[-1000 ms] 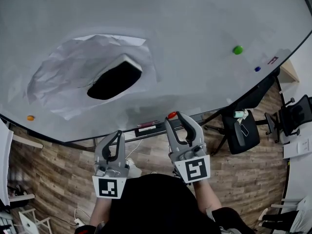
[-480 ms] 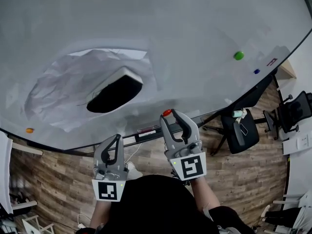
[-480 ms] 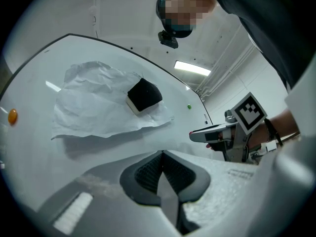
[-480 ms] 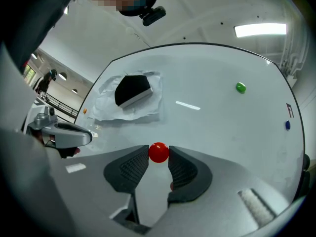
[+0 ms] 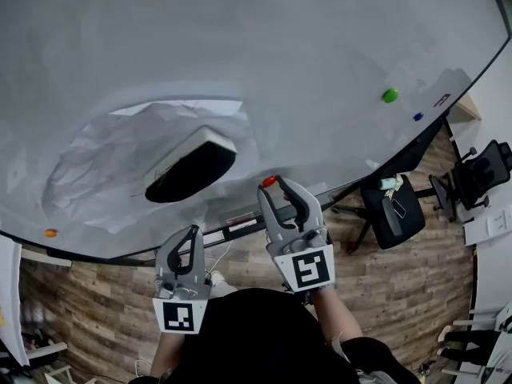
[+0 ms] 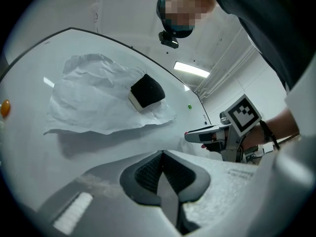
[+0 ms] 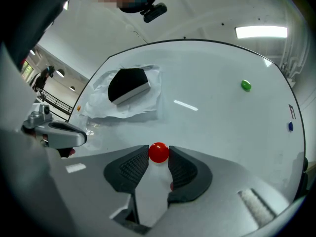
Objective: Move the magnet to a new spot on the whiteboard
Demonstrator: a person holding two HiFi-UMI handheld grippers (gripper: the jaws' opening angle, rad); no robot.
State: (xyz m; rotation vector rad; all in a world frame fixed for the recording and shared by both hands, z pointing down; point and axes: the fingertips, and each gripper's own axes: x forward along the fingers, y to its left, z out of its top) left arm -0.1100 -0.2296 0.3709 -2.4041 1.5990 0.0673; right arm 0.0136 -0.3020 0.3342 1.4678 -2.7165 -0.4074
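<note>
Right claw (image 5: 276,184): you held the red magnet (image 5: 270,181) pinched between its tips, in front of the whiteboard's (image 5: 280,54) lower edge and right of the black eraser (image 5: 192,166) on the crumpled paper sheet (image 5: 104,158); contact with the board could not be told. Left claw (image 5: 192,232): you had its jaws closed together, empty, below the board. Also on the board were a green magnet (image 5: 390,96) and blue magnet (image 5: 418,117) at right, and an orange magnet (image 5: 50,233) far left.
</note>
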